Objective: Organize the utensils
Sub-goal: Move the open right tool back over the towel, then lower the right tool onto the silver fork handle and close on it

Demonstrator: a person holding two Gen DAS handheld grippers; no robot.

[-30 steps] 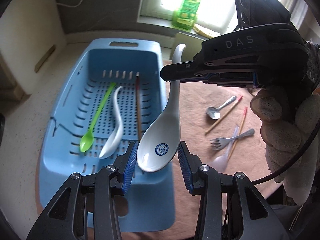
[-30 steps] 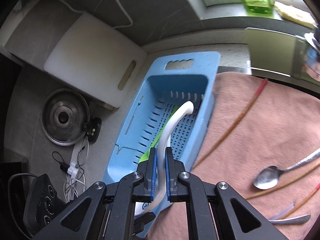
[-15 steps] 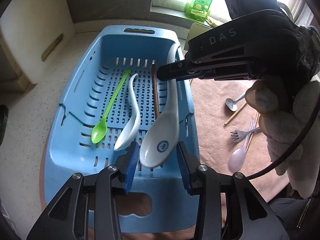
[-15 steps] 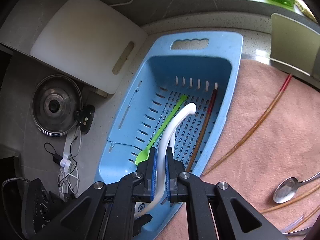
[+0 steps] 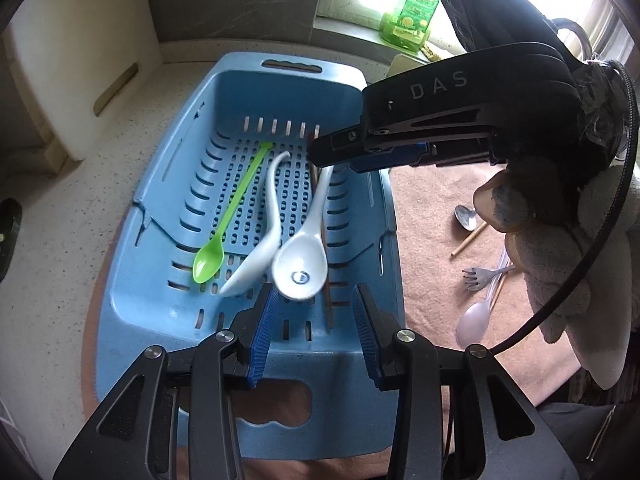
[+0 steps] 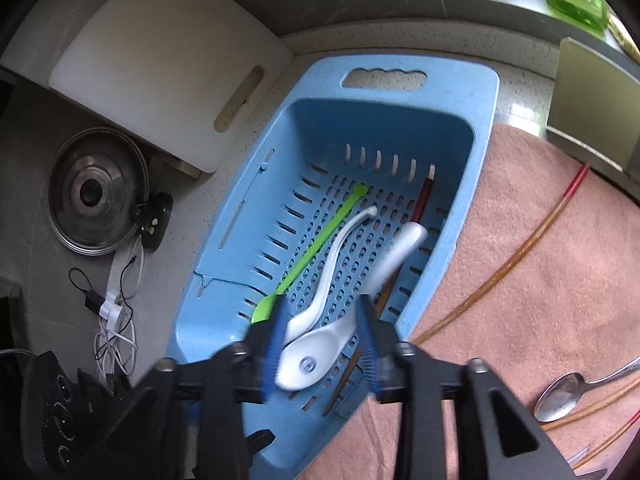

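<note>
Left gripper point(image 5: 314, 320): jaws parted, empty, pointing steeply down. Right gripper point(image 6: 322, 344): jaws opening, nothing pressed between the pads (motion-blurred); gloved hand point(image 5: 560, 240) on its grip, at right.

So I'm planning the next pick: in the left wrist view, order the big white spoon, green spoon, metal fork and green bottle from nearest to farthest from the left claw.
1. Big white spoon, in the blue basket, just ahead of the left claw.
2. Green spoon, in the basket, to the left.
3. Metal fork, on the pink cloth, to the right.
4. Green bottle, far back on the windowsill.
</note>
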